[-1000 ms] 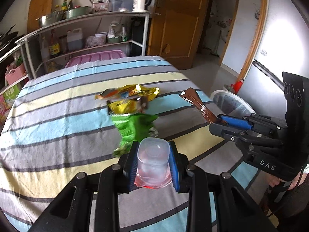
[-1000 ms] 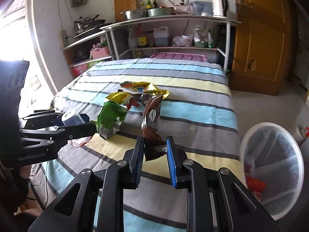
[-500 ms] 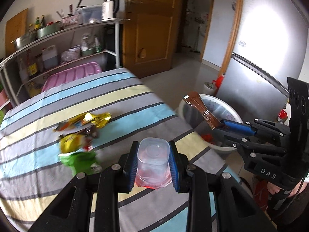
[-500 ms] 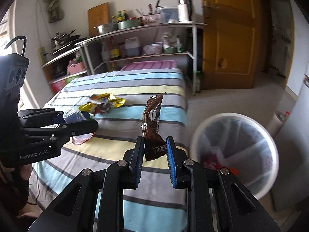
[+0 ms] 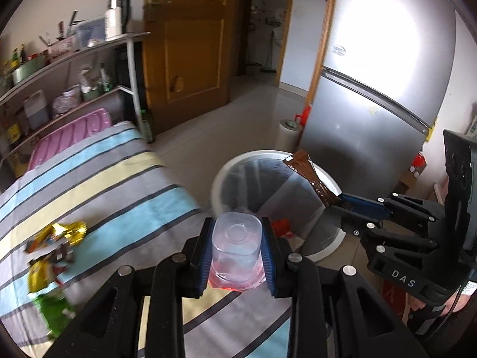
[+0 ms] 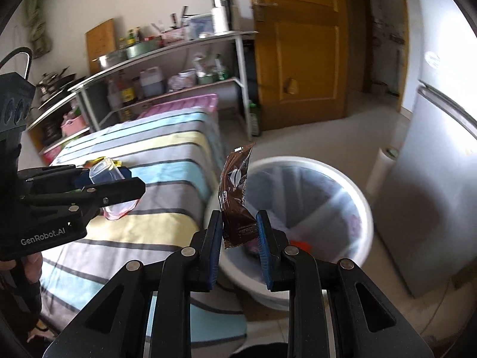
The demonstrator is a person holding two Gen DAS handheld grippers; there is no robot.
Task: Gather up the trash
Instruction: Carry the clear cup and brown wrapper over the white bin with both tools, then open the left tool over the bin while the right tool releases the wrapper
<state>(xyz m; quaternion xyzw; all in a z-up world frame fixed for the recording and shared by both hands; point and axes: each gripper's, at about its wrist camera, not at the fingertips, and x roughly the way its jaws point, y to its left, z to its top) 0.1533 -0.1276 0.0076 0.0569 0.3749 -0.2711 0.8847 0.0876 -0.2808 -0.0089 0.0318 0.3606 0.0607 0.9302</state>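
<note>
With the cup (image 5: 235, 246) and wrapper (image 6: 237, 197) clamped in shut jaws, both should be released squarely over the bin (image 6: 366, 208).

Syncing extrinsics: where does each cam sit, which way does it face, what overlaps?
Left wrist: on left gripper, looking along its fingers at the held plastic cup, trash bin beyond; right gripper shows.
Right wrist: on right gripper, facing held brown wrapper over the bin; left gripper shows.
Shared: bin, striped table, shelf.
</note>
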